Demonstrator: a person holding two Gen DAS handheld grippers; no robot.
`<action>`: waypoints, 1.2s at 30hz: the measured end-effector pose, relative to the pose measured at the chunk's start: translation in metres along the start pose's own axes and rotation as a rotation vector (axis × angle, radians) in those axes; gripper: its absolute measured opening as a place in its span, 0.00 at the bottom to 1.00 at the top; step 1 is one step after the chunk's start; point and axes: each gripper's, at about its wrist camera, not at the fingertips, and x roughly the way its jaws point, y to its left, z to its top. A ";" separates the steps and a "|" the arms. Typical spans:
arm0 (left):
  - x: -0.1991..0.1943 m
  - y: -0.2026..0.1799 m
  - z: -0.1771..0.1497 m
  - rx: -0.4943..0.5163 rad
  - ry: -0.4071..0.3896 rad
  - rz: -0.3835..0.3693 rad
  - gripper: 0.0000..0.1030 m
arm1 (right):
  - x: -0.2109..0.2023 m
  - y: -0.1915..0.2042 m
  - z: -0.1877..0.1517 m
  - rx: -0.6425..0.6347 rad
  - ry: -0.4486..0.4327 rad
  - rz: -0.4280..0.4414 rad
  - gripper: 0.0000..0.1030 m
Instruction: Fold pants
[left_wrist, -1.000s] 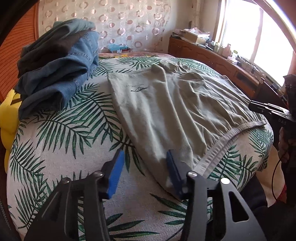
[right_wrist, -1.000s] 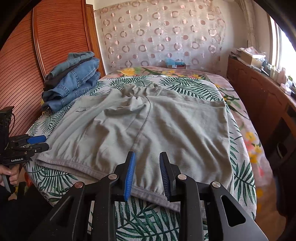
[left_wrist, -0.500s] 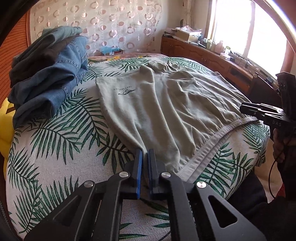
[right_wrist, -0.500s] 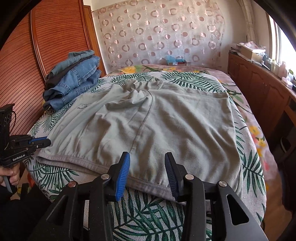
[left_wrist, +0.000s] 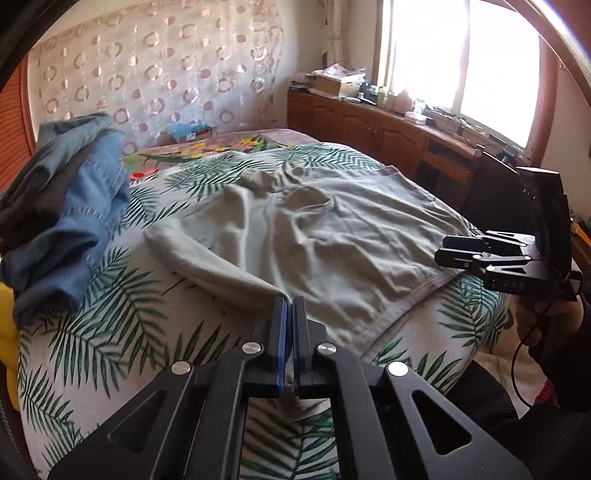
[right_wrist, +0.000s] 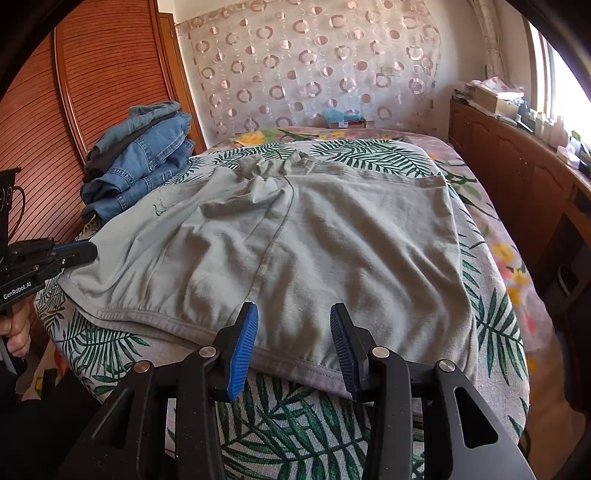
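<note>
On the palm-print bed (right_wrist: 295, 435) the grey-green pants (right_wrist: 332, 251) lie spread flat, waistband along the near edge; their width runs between the two claws; the left claw (left_wrist: 289, 314) is clamped on the waistband's left corner, cloth lifted and curling inward; the right claw (right_wrist: 293, 332) stands apart over the waistband's middle, gripping nothing; the fold likely carries the left corner rightward; folded jeans (right_wrist: 140, 155) sit far left.
</note>
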 end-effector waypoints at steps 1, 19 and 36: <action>0.002 -0.004 0.005 0.013 0.000 -0.009 0.03 | -0.001 -0.001 -0.001 0.004 -0.002 -0.002 0.41; 0.033 -0.086 0.084 0.181 -0.020 -0.142 0.03 | -0.014 -0.021 -0.012 0.073 -0.038 -0.028 0.42; 0.035 -0.049 0.073 0.081 0.022 -0.058 0.49 | -0.004 0.003 -0.005 0.059 -0.053 0.011 0.42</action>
